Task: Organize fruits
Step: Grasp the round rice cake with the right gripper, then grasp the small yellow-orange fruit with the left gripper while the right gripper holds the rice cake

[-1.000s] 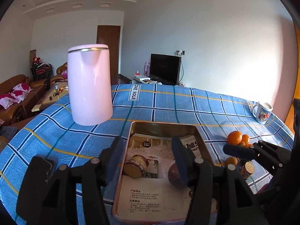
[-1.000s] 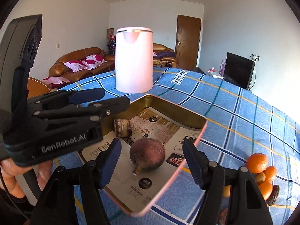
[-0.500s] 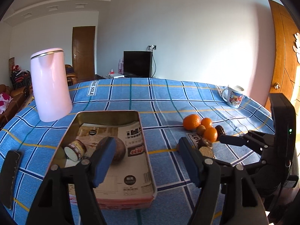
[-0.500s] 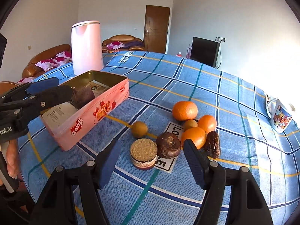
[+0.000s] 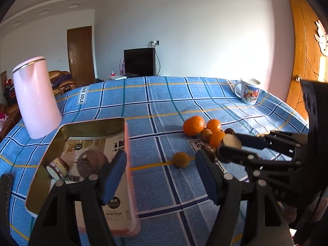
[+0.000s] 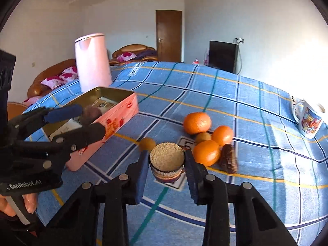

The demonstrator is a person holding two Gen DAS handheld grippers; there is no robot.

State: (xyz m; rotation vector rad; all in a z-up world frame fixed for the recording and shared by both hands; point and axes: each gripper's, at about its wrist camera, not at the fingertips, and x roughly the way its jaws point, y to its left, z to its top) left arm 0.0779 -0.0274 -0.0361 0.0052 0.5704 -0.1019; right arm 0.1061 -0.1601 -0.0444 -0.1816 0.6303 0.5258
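The right gripper pinched the round crumb-topped brown cake; the pink rectangular tin lay to its left, nearer the spread, empty left gripper

Bright daylight enters from the right, blowing out the white printed ceramic mug; fisheye edges vignette black, and the right-wrist view shows slight motion blur.

The right gripper hides part of the dark fruit (left view). The mug is blurred, and the black object is cut off at the edge.
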